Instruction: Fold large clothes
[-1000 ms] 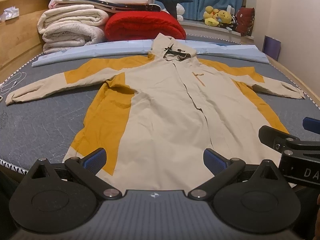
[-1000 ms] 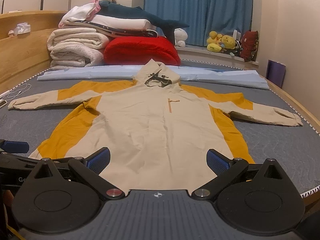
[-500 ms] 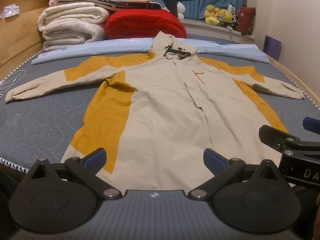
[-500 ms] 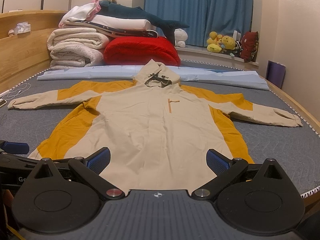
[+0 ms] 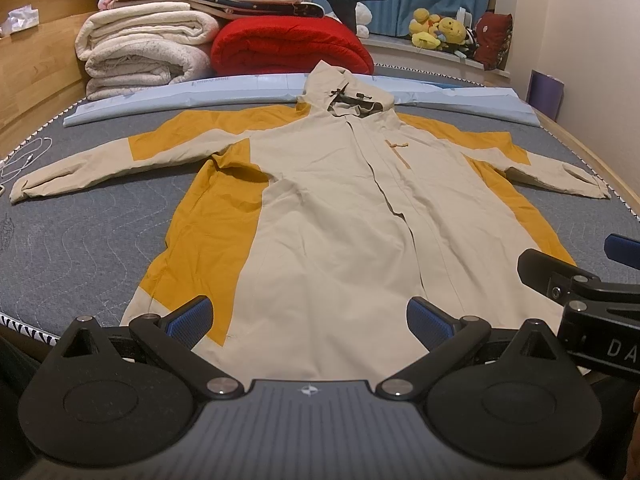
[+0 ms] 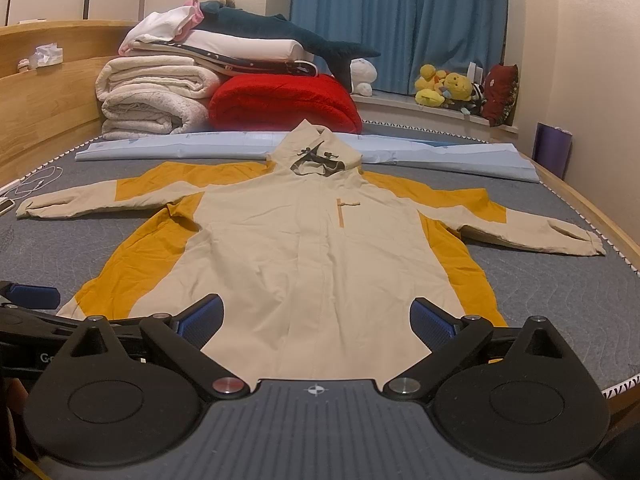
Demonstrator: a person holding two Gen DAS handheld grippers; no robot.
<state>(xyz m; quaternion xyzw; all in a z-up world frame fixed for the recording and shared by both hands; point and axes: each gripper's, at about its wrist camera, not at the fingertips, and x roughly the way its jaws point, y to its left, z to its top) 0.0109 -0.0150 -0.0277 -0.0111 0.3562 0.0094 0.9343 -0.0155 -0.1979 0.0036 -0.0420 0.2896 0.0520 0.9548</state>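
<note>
Left wrist view: your left gripper [image 5: 308, 320] hangs with jaws spread wide and empty above the hem of the jacket [image 5: 332, 216]; your right gripper [image 6: 316, 320] is just as wide, holding nothing. The jacket lies flat on the grey mattress [image 5: 80, 240], sleeves outstretched; beyond its hood sit folded blankets [image 6: 156, 96].

Both fisheye views look forward along their own tongs from low at the foot of the bed [image 5: 80, 240], close to the jacket's [image 5: 332, 220] hem, facing the stacked bedding [image 6: 160, 92] and curtain [image 6: 400, 20]. The left tongs [image 5: 310, 318] see the right one beside them; the right tongs [image 6: 316, 318] see the left. Both share the whole jacket.
</note>
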